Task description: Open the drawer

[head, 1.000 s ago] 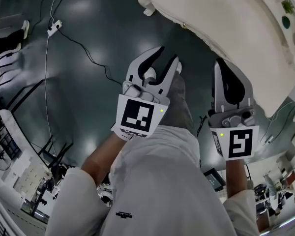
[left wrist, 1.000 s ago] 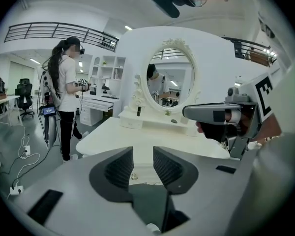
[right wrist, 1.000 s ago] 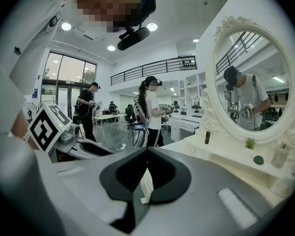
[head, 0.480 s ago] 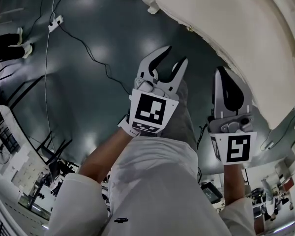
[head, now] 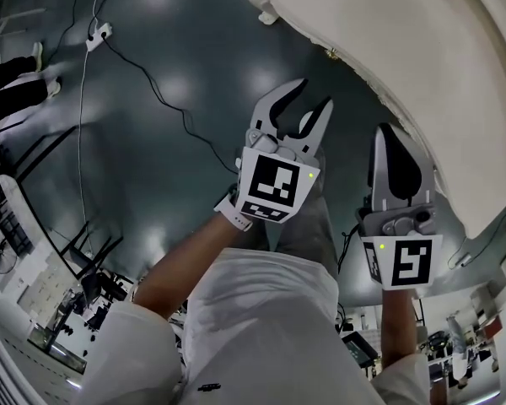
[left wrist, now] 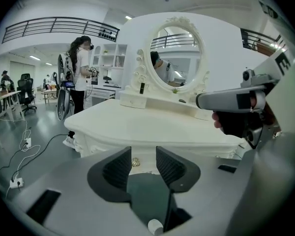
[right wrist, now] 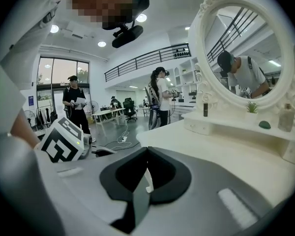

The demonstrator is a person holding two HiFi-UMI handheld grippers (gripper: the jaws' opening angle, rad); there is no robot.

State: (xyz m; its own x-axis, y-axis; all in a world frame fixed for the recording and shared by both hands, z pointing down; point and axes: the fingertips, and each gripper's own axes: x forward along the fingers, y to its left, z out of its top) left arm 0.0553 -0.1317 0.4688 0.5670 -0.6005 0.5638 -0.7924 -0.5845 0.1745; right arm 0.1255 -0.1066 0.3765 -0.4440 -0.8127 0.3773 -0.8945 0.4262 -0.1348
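Left gripper view looks straight at the drawer (left wrist: 147, 160), whose front sits just under the near edge of the white surface (left wrist: 152, 127). Its small gold knob (left wrist: 135, 162) shows in the gap between the jaws of the left gripper (left wrist: 143, 150), beyond their tips and a little left of centre. Those jaws have just been opening and stand wide with nothing pressed between them, so I judge this gripper must go forward and slightly left before closing. The right gripper (right wrist: 147, 151), jaws together and empty, faces along the surface's top rather than toward the knob.
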